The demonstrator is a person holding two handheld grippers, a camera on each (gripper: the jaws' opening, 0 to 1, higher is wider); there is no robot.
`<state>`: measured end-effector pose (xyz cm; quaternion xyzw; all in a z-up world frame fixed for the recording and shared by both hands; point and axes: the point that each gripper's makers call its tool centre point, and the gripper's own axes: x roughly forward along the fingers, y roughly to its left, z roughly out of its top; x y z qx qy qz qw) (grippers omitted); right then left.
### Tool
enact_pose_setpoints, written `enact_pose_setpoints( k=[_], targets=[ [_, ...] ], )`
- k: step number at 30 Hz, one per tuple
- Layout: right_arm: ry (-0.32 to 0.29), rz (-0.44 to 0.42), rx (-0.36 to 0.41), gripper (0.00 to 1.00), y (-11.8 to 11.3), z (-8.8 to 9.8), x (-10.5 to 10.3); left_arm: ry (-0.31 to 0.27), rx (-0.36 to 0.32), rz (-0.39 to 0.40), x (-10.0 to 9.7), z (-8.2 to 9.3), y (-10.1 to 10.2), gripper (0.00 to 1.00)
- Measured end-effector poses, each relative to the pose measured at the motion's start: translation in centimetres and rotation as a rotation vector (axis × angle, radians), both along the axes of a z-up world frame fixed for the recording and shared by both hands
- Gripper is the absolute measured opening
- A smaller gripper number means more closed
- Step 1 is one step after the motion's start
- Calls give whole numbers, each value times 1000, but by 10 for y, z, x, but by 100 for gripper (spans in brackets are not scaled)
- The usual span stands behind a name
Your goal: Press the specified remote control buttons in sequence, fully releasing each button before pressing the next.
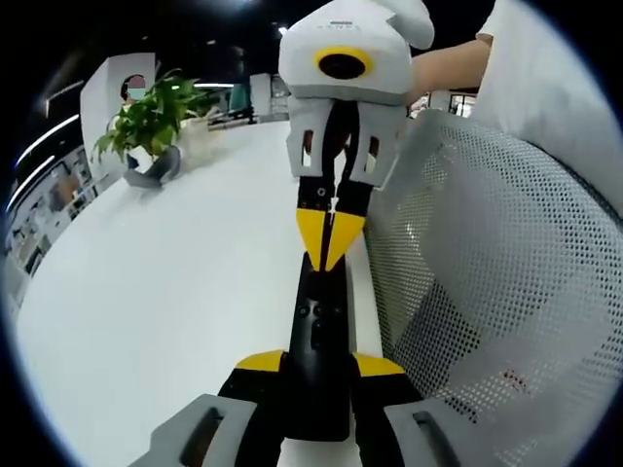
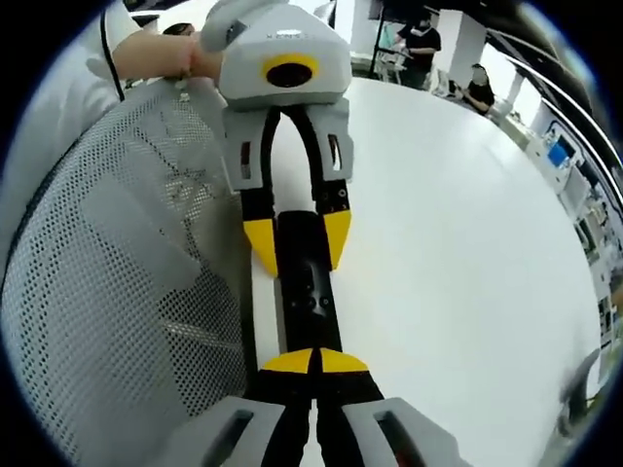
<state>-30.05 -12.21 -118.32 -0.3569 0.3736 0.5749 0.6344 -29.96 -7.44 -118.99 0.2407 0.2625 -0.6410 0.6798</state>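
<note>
Black remote (image 1: 316, 336) lies on the white counter (image 1: 165, 292), clamped at one end by left gripper (image 1: 318, 368); right gripper (image 2: 313, 362), jaws pressed together, tips on the remote. Left gripper view: potted plant (image 1: 151, 122) at 10 o'clock. Right gripper view: seated people (image 2: 477, 88) at 1 o'clock. Mesh chair back (image 2: 107, 282) alongside the counter edge.

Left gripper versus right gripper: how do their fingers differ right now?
The left gripper has its fingers apart, clamping the remote by its sides; the right gripper has its fingers closed together, holding nothing. The left grips one end; the right's tips meet over the button face. Both have yellow fingertips.
</note>
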Motion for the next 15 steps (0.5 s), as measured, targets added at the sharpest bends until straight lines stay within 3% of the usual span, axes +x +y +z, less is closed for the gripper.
enact_pose_setpoints(
  k=[5,7,8,11,13,15],
  targets=[
    [19,-2,-45,0,2,-1,1,-4,-38,6,0,1,0,25],
    [-71,146,-93,0,1,-2,0,1,-24,-5,1,1,-2,25],
    [-79,149,-84,0,1,-2,-1,1,-23,-6,1,1,-2,25],
    [-14,-22,11,0,1,-1,1,0,-29,1,0,1,-2,25],
    [45,-138,124,0,1,1,4,-1,-30,6,1,0,-2,25],
    [87,-197,204,0,1,3,4,-1,-33,6,1,0,-2,25]
  ],
)
